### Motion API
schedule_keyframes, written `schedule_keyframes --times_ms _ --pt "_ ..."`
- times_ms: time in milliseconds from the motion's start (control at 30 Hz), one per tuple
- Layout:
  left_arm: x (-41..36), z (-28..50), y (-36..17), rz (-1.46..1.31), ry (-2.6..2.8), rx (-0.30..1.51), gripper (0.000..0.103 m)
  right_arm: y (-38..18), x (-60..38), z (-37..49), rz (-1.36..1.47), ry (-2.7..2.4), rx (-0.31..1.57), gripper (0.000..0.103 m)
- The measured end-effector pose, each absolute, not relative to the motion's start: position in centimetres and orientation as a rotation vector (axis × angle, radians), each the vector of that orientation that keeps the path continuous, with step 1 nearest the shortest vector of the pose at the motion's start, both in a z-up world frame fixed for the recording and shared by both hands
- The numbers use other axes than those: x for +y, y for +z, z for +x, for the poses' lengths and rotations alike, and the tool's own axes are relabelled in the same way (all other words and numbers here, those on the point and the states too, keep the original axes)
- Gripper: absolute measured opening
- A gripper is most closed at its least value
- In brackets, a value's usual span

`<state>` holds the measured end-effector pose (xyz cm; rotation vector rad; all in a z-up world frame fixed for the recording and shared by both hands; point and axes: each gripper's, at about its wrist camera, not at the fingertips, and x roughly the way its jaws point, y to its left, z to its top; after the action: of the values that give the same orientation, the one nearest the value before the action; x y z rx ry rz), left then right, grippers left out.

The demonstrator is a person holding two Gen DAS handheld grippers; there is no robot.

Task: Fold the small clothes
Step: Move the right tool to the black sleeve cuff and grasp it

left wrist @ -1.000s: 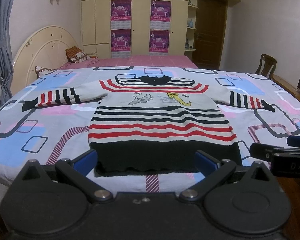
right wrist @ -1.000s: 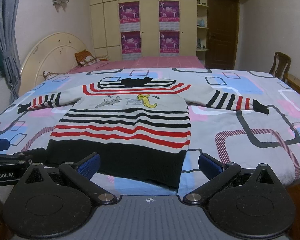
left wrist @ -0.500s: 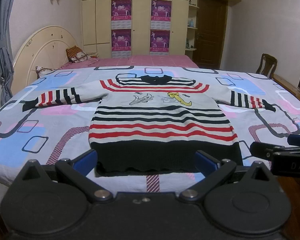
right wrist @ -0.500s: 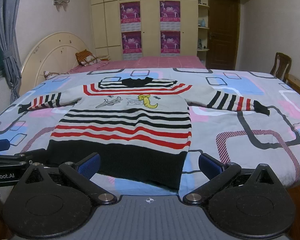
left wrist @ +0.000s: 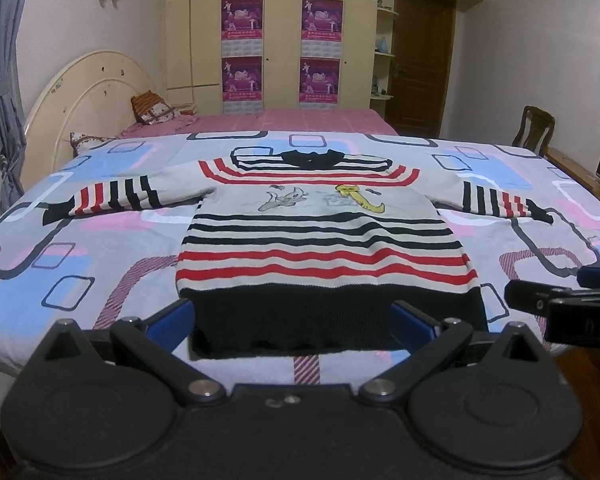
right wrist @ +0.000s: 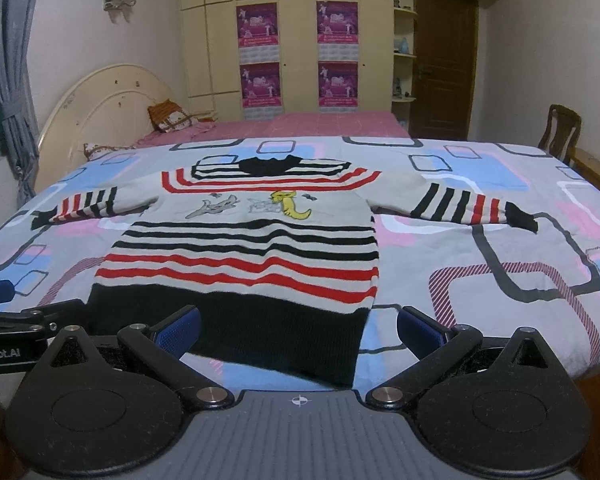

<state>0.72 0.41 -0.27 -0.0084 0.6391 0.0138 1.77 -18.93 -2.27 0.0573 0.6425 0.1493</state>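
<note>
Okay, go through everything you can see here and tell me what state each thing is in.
Striped knitted sweater: unfolded, flat on the bed, sleeves spread.
Left tool: open, holding nothing.
Right tool: open, holding nothing.
Brown wooden door: closed.
Cream wardrobe doors: closed.
Grey curtain: tied back.

Patterned quilt (left wrist: 100, 248) on bed; purple posters (left wrist: 242, 20) on wardrobe; wooden chair (right wrist: 560, 130) beside brown door (right wrist: 446, 68).
</note>
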Motion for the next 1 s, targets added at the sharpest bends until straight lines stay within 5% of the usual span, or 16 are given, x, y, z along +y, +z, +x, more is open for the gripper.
schedule_keyframes --times_ms 1000 --pt "2.6 17.3 -0.7 -0.038 -0.078 0.664 0.103 -2.5 -20.5 17.4 0.118 0.005 0.631 0.103"
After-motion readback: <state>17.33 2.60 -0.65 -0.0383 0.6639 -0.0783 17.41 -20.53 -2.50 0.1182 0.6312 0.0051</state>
